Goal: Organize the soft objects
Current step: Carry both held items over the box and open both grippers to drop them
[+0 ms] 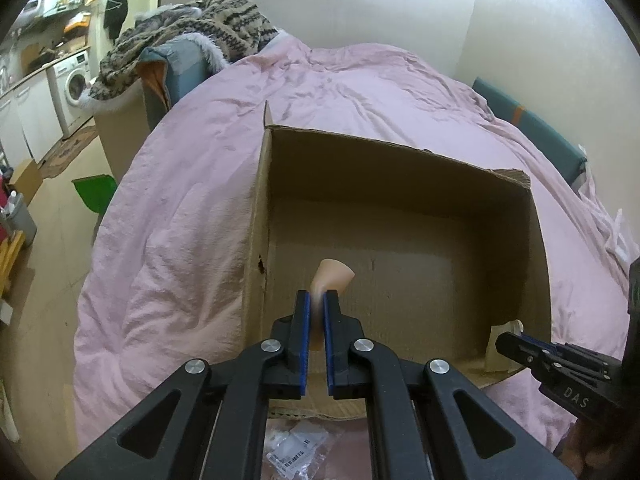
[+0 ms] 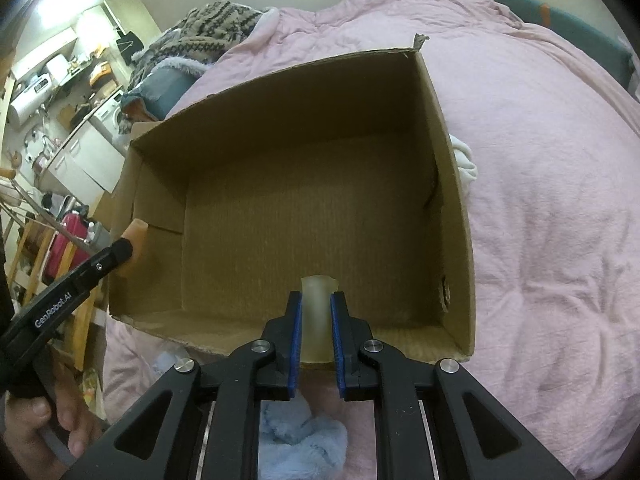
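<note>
An open cardboard box (image 1: 260, 200) (image 2: 452, 184) lies on the pink bed quilt, its inside bare. My left gripper (image 1: 316, 296) is shut on a peach soft piece (image 1: 334, 274) and holds it over the box's near left part; it also shows in the right wrist view (image 2: 134, 236) at the box's left wall. My right gripper (image 2: 316, 298) is shut on a pale yellowish translucent soft piece (image 2: 318, 312) above the box's near edge; in the left wrist view it shows at the box's right corner (image 1: 500, 344).
A light blue fluffy item (image 2: 304, 440) lies on the quilt (image 2: 540, 200) under my right gripper. A white cloth (image 2: 466, 162) sits right of the box. A clear plastic bag (image 1: 300, 448) lies under my left gripper. Patterned blankets (image 1: 192, 28) are piled at the bed's far end.
</note>
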The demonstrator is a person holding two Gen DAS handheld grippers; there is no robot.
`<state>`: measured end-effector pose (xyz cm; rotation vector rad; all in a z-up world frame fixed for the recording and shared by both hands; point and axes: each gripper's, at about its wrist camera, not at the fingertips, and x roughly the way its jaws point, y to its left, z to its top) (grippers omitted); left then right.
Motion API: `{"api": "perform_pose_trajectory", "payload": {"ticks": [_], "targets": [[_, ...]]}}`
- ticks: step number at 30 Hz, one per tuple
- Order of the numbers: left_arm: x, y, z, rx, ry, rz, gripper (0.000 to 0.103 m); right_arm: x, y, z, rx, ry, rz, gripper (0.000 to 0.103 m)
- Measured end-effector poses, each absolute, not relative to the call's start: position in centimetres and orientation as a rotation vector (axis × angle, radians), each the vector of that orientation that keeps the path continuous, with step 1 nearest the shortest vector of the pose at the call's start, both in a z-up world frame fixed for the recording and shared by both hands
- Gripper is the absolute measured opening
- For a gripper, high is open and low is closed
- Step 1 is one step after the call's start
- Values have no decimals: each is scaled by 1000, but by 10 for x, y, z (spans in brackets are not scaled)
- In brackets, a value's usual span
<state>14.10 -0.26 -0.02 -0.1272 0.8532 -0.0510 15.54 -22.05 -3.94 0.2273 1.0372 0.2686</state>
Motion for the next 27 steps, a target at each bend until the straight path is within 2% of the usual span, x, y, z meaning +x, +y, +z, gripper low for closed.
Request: {"api": "perform_pose_trajectory", "payload": {"ticks": [12, 15, 22, 25, 26, 27], "targets": [[138, -11, 0, -106, 856, -68, 7, 158, -218, -40, 234, 1033, 264, 15], [138, -11, 0, -105, 858, -65, 12, 159, -219, -40, 243, 1032, 263, 15], [138, -14, -2, -91, 869, -72, 16, 161, -224, -38, 256, 1026, 259, 20], [137, -14, -2, -85, 869, -67, 24, 161, -224, -37, 261, 1021, 257, 26], [137, -14, -2, -83, 868, -65, 29, 161, -224, -37, 262, 1020, 255, 31], [137, -15, -1, -81, 866, -63, 33, 161, -225, -37, 266, 1019, 252, 41]]}}
